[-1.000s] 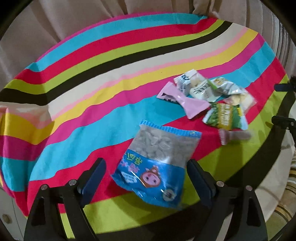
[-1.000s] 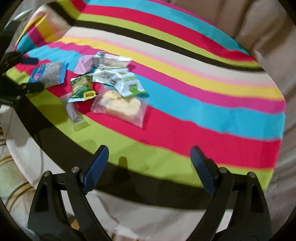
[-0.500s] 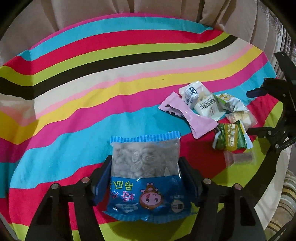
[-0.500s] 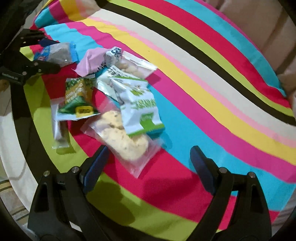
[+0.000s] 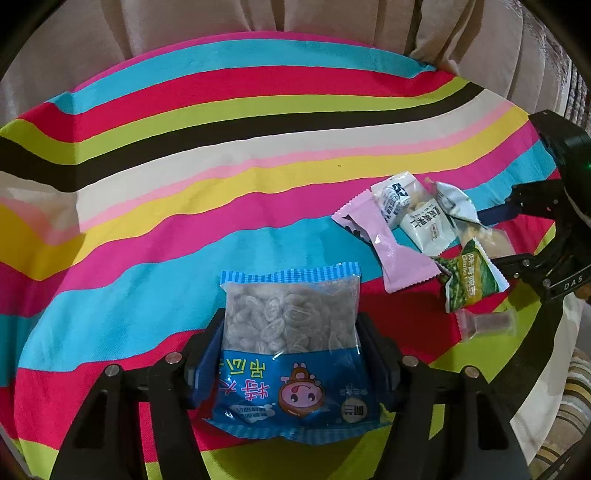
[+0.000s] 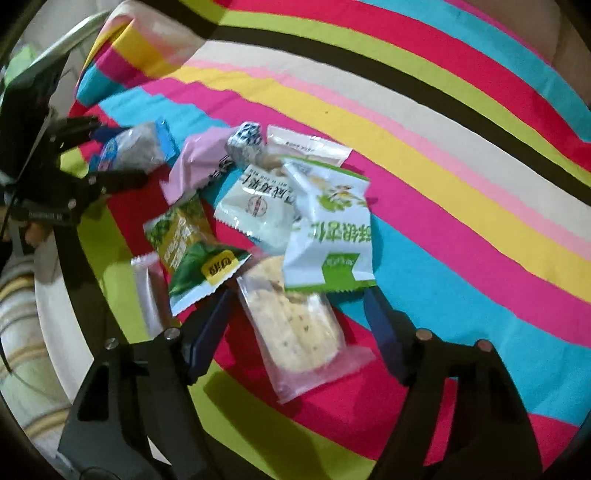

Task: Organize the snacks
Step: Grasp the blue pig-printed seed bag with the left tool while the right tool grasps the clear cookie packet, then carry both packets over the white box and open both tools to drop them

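Note:
A blue bag of wrapped candies (image 5: pixel 291 332) lies on the striped tablecloth (image 5: pixel 184 147). My left gripper (image 5: pixel 290 325) is closing, and its pads press on the bag's two sides. In the right wrist view the same left gripper (image 6: pixel 122 155) grips the blue bag (image 6: pixel 136 149) at the far left. My right gripper (image 6: pixel 297 306) is closing around a clear packet of crackers (image 6: pixel 295 325), with its pads still apart from the packet. Just beyond lie a white-and-green packet (image 6: pixel 332 229), a green pea packet (image 6: pixel 192 251), a white packet (image 6: pixel 255 206) and a pink packet (image 6: pixel 195 166).
A small clear bar packet (image 6: pixel 147 295) lies near the table's front edge, left of the crackers. Beige curtain (image 5: pixel 332 22) hangs behind the table. The cloth (image 6: pixel 443 147) beyond and right of the pile carries no snacks. A striped fabric (image 6: pixel 14 306) shows below the table edge.
My left gripper's jaws have narrowed onto the blue bag, which now lies straight between them. My right gripper has moved in over the pile and narrowed around the cracker packet.

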{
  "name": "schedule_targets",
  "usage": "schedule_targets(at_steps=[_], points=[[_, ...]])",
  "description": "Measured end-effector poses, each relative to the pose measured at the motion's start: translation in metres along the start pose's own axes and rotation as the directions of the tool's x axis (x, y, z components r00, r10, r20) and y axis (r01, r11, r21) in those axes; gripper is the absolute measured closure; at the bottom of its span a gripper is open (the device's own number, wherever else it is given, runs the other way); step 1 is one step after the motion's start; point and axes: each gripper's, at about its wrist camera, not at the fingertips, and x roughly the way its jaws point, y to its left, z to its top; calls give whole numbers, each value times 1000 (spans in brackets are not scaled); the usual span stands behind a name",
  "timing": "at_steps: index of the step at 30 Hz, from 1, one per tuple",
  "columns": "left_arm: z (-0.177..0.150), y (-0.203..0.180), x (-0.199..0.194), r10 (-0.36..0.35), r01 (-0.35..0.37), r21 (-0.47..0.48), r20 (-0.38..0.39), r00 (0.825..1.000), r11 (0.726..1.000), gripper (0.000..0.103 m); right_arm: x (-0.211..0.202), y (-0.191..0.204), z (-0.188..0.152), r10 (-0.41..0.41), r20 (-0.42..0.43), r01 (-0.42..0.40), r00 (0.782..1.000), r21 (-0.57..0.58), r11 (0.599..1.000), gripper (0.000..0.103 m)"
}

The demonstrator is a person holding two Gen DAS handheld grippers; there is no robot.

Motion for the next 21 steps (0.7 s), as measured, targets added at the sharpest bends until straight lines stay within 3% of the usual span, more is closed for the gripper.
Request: schedule_targets(at_steps=[4, 8, 21], points=[[-2, 0, -4, 1, -1, -22, -10, 1000, 1000, 39, -2, 7, -3, -31, 19, 30, 999, 57, 998, 50], [-7, -1, -10, 8, -9, -39, -24, 1000, 999, 40, -13, 7, -18, -65, 47, 58, 997, 130, 990, 62], [-29, -6, -37, 10, -15, -112, -51, 999, 994, 41, -46, 19, -74, -191, 40, 168, 981, 319, 933, 64]])
